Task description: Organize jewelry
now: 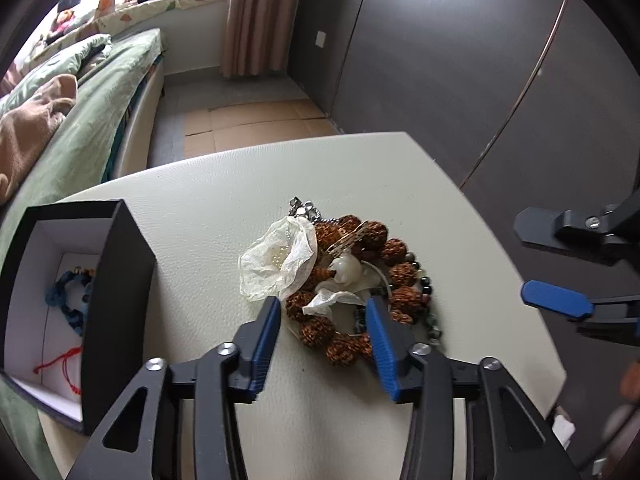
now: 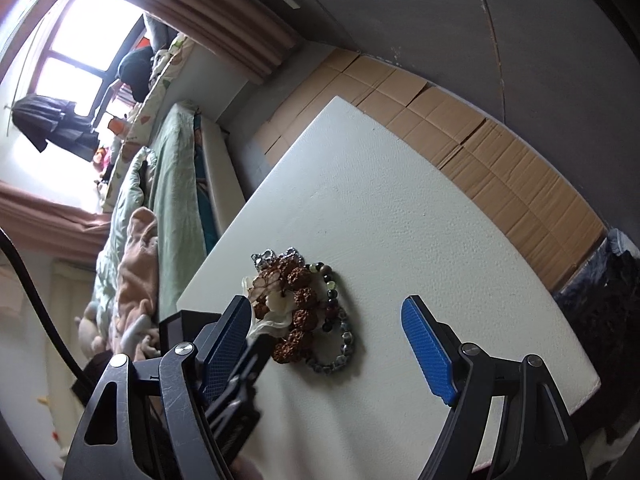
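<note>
A jewelry pile sits mid-table: a brown rough-bead bracelet (image 1: 394,254), a white fabric flower (image 1: 280,258), a small dark-bead bracelet (image 1: 434,326) and a silver chain (image 1: 302,206). My left gripper (image 1: 322,306) is open, its jaws either side of the pile's near edge, low over it. A black box (image 1: 116,280) with a white interior stands at the left and holds a blue bracelet (image 1: 70,300) and a red cord (image 1: 56,364). My right gripper (image 2: 326,310) is open and empty, just right of the pile (image 2: 298,312); it also shows in the left wrist view (image 1: 556,264).
The white textured table (image 1: 208,208) has its right edge (image 2: 576,396) near a dark wardrobe (image 1: 460,60). A bed with green bedding (image 1: 80,120) lies left. Flattened cardboard (image 2: 480,148) covers the floor beyond the table.
</note>
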